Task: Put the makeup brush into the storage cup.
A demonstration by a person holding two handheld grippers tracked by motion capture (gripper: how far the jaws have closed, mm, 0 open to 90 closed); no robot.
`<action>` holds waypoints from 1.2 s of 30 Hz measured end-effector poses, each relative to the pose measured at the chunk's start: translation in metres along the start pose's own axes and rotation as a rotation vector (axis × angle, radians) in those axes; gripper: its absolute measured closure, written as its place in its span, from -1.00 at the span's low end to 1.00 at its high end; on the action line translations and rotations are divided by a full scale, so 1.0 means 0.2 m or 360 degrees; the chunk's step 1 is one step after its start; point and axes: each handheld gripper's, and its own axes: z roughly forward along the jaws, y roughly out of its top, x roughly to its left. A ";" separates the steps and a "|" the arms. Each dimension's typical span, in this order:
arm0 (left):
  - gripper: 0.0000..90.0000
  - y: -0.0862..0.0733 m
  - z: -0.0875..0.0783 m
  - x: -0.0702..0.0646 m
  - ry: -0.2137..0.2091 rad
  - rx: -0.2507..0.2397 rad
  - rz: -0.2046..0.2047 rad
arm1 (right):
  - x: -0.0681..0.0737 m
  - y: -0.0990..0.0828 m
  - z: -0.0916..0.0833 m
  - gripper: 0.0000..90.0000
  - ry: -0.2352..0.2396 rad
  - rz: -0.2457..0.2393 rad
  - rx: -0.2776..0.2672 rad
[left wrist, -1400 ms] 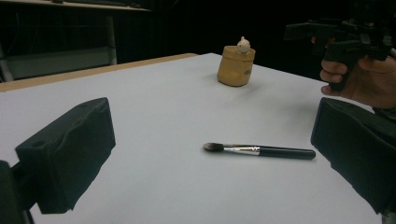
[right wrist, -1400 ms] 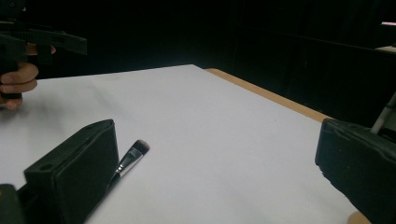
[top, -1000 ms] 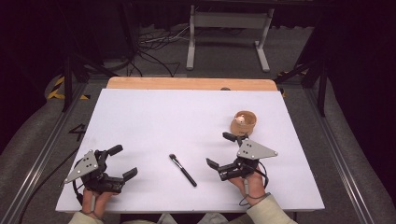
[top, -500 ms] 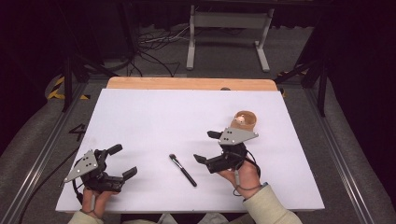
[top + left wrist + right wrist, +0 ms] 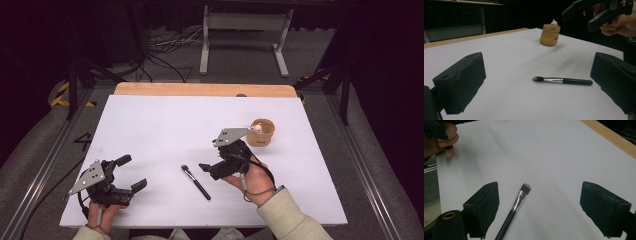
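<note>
Lying flat — slim black-handled brush (image 5: 195,182), silver ferrule; both grippers' jaws spread wide, empty.

White table (image 5: 165,125), wooden strip (image 5: 200,89) at its far edge, metal stand (image 5: 245,30) beyond.

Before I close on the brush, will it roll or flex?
The brush lies flat on the table; its slim round handle will probably roll if nudged sideways. The handle and metal ferrule look stiff, so likely only the bristle tip gives. It seems light, and the glossy handle could slip between the open right tool's pads.
</note>
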 end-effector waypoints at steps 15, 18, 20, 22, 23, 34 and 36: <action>-0.99 0.00 0.00 0.00 -0.0005 0.0009 0.0006 | 0.02 0.09 0.11 -0.65 0.0074 -0.0016 0.0258; -0.98 0.00 0.00 0.00 -0.0003 0.0012 0.0009 | 0.02 0.10 0.13 -0.63 0.0091 -0.0022 0.0319; -0.98 0.00 -0.01 0.00 -0.0001 0.0013 0.0009 | 0.02 0.10 0.15 -0.63 0.0112 -0.0028 0.0358; -0.98 0.00 -0.01 0.00 0.0008 0.0008 0.0007 | 0.02 0.11 0.16 -0.63 0.0132 -0.0019 0.0401; -0.98 0.00 -0.02 0.00 0.0009 0.0012 0.0002 | 0.02 0.11 0.17 -0.63 0.0157 -0.0010 0.0413; -0.97 -0.01 -0.07 -0.01 0.0056 0.0010 -0.0004 | 0.04 0.14 0.26 -0.56 0.0207 -0.0069 0.0608; -0.96 -0.01 -0.08 -0.01 0.0071 0.0008 -0.0001 | 0.04 0.13 0.28 -0.54 0.0215 -0.0070 0.0646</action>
